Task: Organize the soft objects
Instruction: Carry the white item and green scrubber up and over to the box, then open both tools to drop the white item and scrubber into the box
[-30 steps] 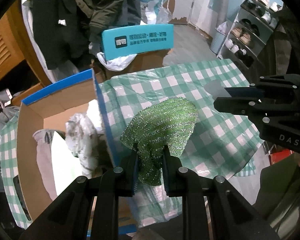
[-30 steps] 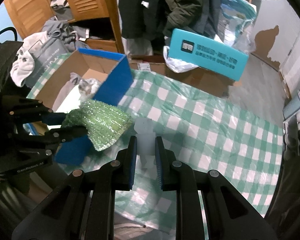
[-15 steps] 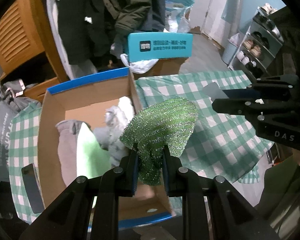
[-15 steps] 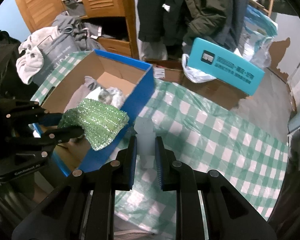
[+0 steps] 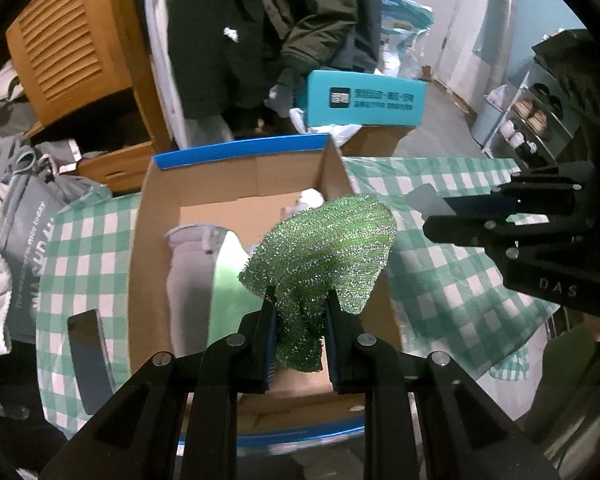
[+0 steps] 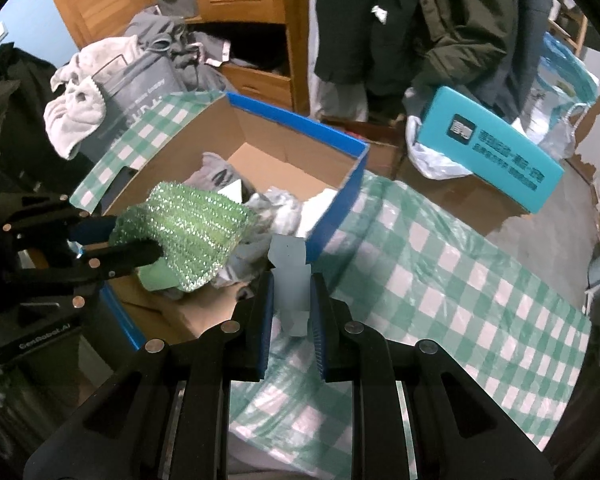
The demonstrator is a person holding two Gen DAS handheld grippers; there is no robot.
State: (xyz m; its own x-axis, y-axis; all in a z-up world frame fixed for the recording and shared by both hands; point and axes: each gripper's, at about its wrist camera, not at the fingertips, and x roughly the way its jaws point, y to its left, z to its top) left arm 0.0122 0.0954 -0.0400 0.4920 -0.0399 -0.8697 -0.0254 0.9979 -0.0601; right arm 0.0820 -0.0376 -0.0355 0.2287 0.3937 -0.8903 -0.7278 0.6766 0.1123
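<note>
A sparkly green knitted scrubbing cloth (image 5: 328, 248) is pinched at its lower end by the left gripper (image 5: 299, 322), and it is held up over the open brown cardboard box with the blue rim (image 5: 236, 156) — most likely so that it can be dropped in with the other soft things. In the left wrist view the cloth sits in the middle of the frame: its narrow bottom part is squeezed between the two blue-padded fingers (image 5: 269, 336), and its wide top part fans out above them, toward the upper right. A grey folded cloth (image 5: 190, 264) and a pale green one (image 5: 230, 280) are already lying inside the box, at the centre left of that frame. In the right wrist view the same green cloth (image 6: 188, 232) is seen at the centre left, above the near end of the box. The right gripper (image 6: 291, 308) is closed on a small, pale, see-through piece of soft plastic (image 6: 290, 276), which pokes up from between its fingers in the middle of that frame — just beside the box's blue corner. It is probably being carried to the box too. The green-and-white checked tablecloth (image 6: 440, 280) is spread out under both, filling the right side.
</note>
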